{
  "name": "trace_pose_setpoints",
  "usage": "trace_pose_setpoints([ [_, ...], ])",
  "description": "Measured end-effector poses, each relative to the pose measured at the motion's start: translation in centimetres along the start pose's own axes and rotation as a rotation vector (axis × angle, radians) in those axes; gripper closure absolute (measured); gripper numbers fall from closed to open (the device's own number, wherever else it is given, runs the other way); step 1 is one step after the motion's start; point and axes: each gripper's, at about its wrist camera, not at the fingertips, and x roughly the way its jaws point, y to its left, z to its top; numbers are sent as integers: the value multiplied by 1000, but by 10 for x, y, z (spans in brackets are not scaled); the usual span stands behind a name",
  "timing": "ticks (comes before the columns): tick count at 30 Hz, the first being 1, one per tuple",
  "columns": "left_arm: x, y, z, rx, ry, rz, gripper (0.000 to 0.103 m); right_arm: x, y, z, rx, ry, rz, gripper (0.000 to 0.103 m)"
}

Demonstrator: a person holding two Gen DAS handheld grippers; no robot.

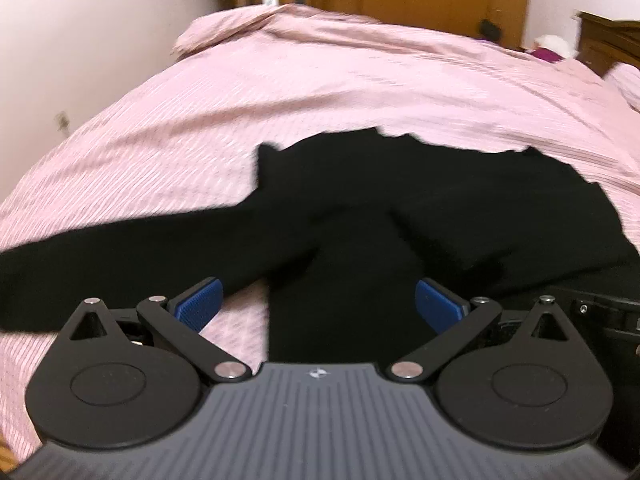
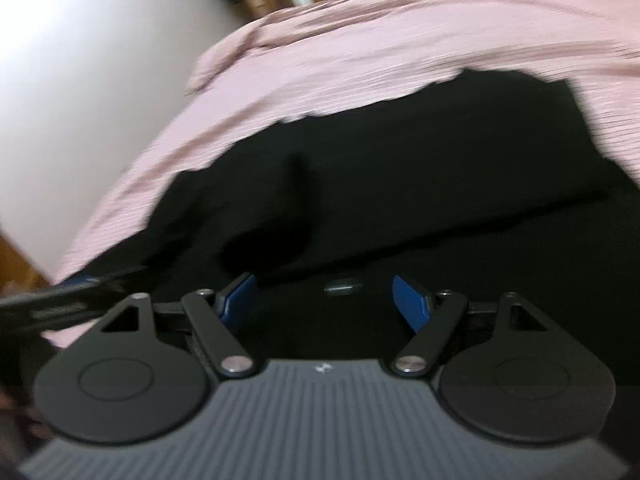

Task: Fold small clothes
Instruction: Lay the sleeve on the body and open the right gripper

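My left gripper (image 1: 318, 300) and right gripper (image 2: 324, 300) both stand wide, holding nothing. The black garment (image 1: 400, 200) lies on the pink striped bedspread (image 1: 280, 92), one sleeve (image 1: 120, 248) stretched out to the side. Risk: soft, limp knit on a yielding, wrinkled cover, so a pinch may catch both layers or drag the folded part askew.

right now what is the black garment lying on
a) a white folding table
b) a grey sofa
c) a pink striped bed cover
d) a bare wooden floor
c: the black garment is spread on the pink striped bed cover, which shows around its edges in both wrist views.
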Motion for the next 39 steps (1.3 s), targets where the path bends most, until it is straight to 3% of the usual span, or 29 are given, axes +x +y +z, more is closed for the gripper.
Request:
trace_pose_setpoints([
  [3,5,-23,8,54,-10,-53,0,-3,-23,5,46,-37,-88,26],
  [7,20,-59,16,119,-24,-127,0,-11,-49,7,112,-80,-141,26],
  [10,41,-84,16,166,-7,-186,0,-3,-64,7,156,-50,-195,27],
  [14,72,-103,13,200,3,-115,0,-2,-81,1,206,-46,-141,27],
  [18,83,-84,17,126,-31,-7,0,0,-86,-2,175,-39,-108,27],
  [23,74,-28,21,-19,-42,39,0,-3,-93,-5,214,-61,-74,27],
  [28,63,9,18,-112,-32,-65,0,-4,-97,-6,236,-70,-52,27],
  [34,49,13,16,-137,-49,-198,7,-12,-99,18,352,-3,-17,24],
  [36,48,12,18,-129,-67,-235,12,-17,-97,32,335,-20,5,26],
  [39,55,11,21,-109,-59,-238,19,-17,-93,55,242,-54,-73,26],
])
